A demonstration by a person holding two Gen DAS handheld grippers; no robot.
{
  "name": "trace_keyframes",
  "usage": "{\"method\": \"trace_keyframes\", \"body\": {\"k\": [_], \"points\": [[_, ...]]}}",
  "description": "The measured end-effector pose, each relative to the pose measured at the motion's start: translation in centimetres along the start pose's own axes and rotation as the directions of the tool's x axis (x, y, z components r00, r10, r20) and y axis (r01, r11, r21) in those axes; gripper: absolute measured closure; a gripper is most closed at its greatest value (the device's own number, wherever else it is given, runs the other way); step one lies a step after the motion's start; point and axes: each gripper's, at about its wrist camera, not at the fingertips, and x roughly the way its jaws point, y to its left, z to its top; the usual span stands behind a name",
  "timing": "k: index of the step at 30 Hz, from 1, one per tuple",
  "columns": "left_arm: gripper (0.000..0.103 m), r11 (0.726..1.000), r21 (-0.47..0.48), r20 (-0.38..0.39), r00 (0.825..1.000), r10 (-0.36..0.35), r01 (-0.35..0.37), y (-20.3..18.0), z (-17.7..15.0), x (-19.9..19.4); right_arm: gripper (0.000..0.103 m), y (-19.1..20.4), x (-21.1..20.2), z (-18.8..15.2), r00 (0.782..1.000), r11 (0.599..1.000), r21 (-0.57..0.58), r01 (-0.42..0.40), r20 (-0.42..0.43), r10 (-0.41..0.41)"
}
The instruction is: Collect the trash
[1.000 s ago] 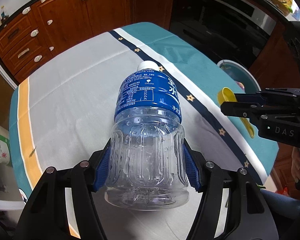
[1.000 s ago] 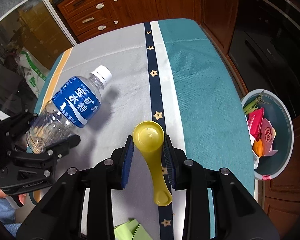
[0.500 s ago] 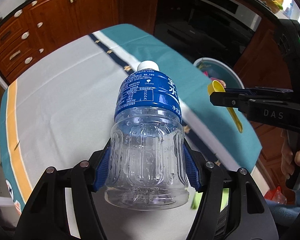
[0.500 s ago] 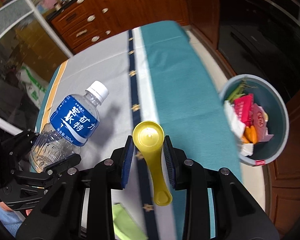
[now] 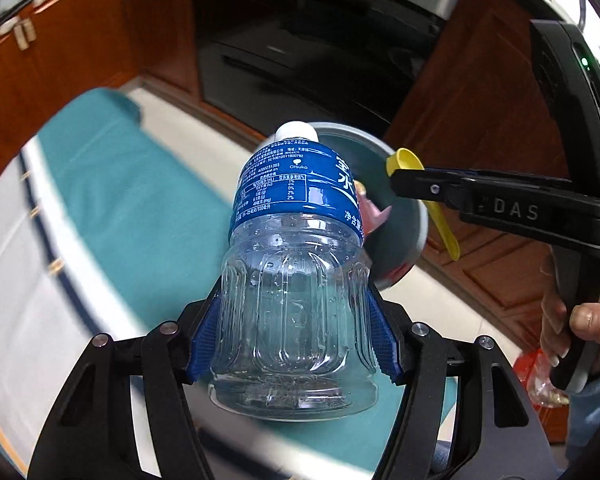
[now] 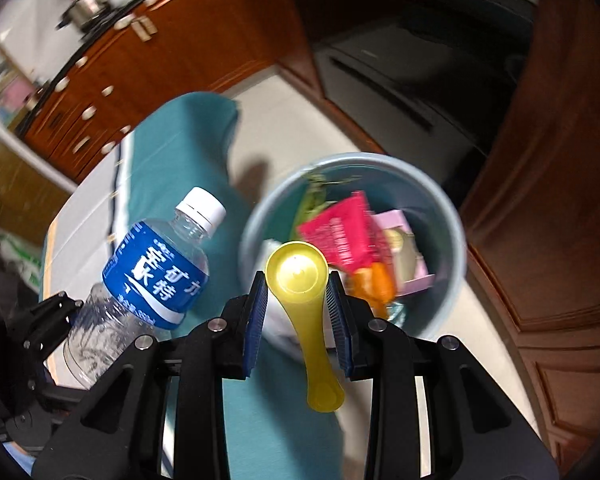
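**Bottle and scoop held over the bin**

Bottle [image 5: 296, 280] is clamped at its ribbed lower body between the blue pads [image 5: 382, 344] of the left tool [image 5: 294, 340]. Its long axis runs forward along the fingers, white cap [image 5: 296, 131] leading toward the trash bin [image 6: 452, 216], base nearest the camera. It is clear plastic, empty apart from droplets, with a blue label printed in white.

The right tool [image 6: 298, 320] is closed on a yellow plastic scoop [image 6: 300, 284], gripped just behind the round bowl. The bowl points forward and sits above the bin's opening; the handle hangs back and down between the fingers.

The round grey-blue bin stands on the floor beside the worktop [image 5: 132, 200], which carries a teal cloth. It holds red and pink packets and something orange.

A hand [image 5: 580, 320] grips the right tool's handle, held level, just right of the bottle.
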Motion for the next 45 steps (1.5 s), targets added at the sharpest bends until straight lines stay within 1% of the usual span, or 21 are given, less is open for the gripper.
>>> {"method": "trace_keyframes", "body": {"k": [2, 5, 10, 11, 13, 14, 15, 16, 17, 18, 20, 24, 27, 36, 41, 45], "points": [[0.038, 1.0, 0.024, -0.019, 1.0, -0.007, 0.008, -1.2, 1.2, 1.7, 0.074, -1.8, 0.7, 0.5, 1.0, 0.999, 0.033, 0.007, -0.011, -0.007], [0.038, 0.999, 0.033, -0.044, 0.999, -0.02, 0.022, -2.2, 2.3, 3.7, 0.074, -3.6, 1.8, 0.8, 0.999, 0.998, 0.063, 0.016, -0.032, -0.014], [0.038, 0.999, 0.04, -0.074, 0.997, -0.024, 0.027, -2.9, 2.9, 5.5, 0.073, -4.6, 3.1, 1.4, 0.999, 0.997, 0.075, 0.018, -0.053, -0.014], [0.038, 0.999, 0.042, -0.081, 0.996, -0.023, 0.026, -2.9, 2.9, 5.7, 0.071, -4.7, 3.3, 1.6, 0.998, 0.997, 0.074, 0.017, -0.054, -0.013], [0.036, 0.999, 0.05, -0.094, 0.996, -0.005, 0.01, -3.2, 2.8, 6.3, 0.046, -4.8, 3.4, 1.9, 0.998, 0.996, 0.083, 0.012, -0.057, -0.008], [0.032, 0.998, 0.059, -0.098, 0.995, 0.015, -0.01, -3.3, 2.9, 6.4, 0.022, -4.9, 3.4, 1.9, 0.999, 0.996, 0.092, 0.014, -0.052, -0.009], [0.028, 0.997, 0.066, -0.097, 0.995, 0.033, -0.027, -3.3, 2.9, 6.4, 0.017, -5.0, 3.3, 2.0, 0.999, 0.995, 0.096, 0.017, -0.044, -0.013], [0.027, 0.996, 0.076, -0.092, 0.994, 0.052, -0.045, -3.3, 3.0, 6.5, 0.017, -5.0, 3.2, 2.1, 0.999, 0.995, 0.099, 0.022, -0.036, -0.018], [0.027, 0.995, 0.084, -0.086, 0.994, 0.063, -0.055, -3.4, 3.0, 6.4, 0.014, -5.2, 3.3, 2.1, 0.999, 0.994, 0.104, 0.027, -0.044, -0.023], [0.027, 0.994, 0.09, -0.08, 0.995, 0.068, -0.06, -3.5, 2.9, 6.2, 0.009, -5.2, 3.3, 2.0, 0.998, 0.994, 0.11, 0.028, -0.055, -0.022], [0.027, 0.993, 0.085, -0.072, 0.994, 0.082, -0.076, -3.5, 2.7, 5.8, 0.007, -5.5, 3.1, 1.7, 0.998, 0.992, 0.125, 0.03, -0.059, -0.023], [0.027, 0.994, 0.073, -0.057, 0.995, 0.085, -0.08, -3.1, 2.8, 4.9, 0.006, -5.6, 2.0, 1.1, 0.997, 0.991, 0.113, 0.068, -0.04, -0.064], [0.027, 0.995, 0.06, -0.038, 0.996, 0.086, -0.083, -3.0, 2.4, 3.9, 0.006, -5.6, 0.7, 0.8, 0.997, 0.991, 0.112, 0.076, -0.023, -0.074], [0.027, 0.995, 0.033, 0.032, 0.995, 0.095, -0.096, -2.8, 0.6, -0.4, 0.006, -4.8, -3.4, -0.8, 0.996, 0.991, 0.1, 0.091, 0.017, -0.093], [0.027, 0.995, 0.022, 0.044, 0.994, 0.098, -0.099, -2.7, -0.9, -2.8, 0.006, -3.4, -5.2, -2.3, 0.993, 0.992, 0.059, 0.11, 0.023, -0.112], [0.026, 0.995, -0.006, 0.082, 0.992, 0.1, -0.1, -2.6, -2.1, -4.8, 0.006, -1.7, -6.5, -3.8, 0.988, 0.989, 0.0, 0.148, 0.032, -0.148]]}}
